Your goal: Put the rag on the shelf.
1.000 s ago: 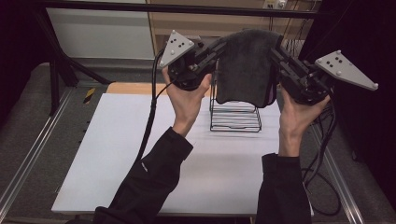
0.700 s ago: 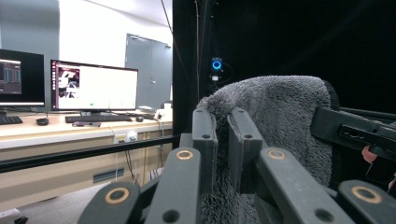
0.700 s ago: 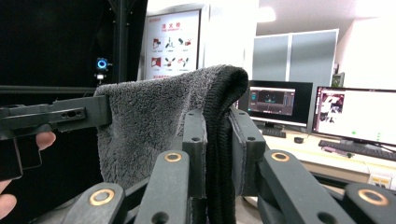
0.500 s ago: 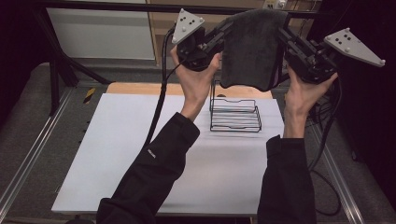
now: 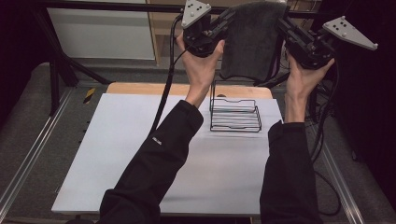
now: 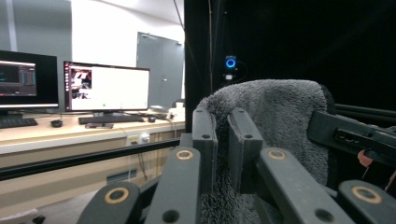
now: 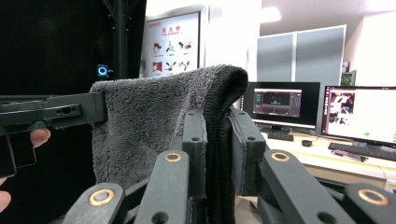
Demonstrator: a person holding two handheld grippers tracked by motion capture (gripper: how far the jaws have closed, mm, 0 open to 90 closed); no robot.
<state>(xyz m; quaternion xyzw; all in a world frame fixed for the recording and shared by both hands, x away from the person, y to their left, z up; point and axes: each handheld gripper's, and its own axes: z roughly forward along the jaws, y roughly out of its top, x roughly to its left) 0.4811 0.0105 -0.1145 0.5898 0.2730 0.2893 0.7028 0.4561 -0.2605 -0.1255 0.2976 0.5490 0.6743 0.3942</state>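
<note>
Because each of the 2 top corners is pinched between closed jaws, the left gripper point(image 5: 229, 21) and right gripper point(image 5: 282, 23) hold the towel point(image 5: 250, 42) spread flat, hanging high above the rack point(image 5: 235, 114), probably to drape it there.

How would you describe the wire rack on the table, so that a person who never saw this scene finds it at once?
Start at the white table and go to its far right corner, near the wooden edge. There the wire rack stands, below the grey towel that the left gripper and the right gripper hold up between them. It is thin black wire with a raised back, and you can see through it.
</note>
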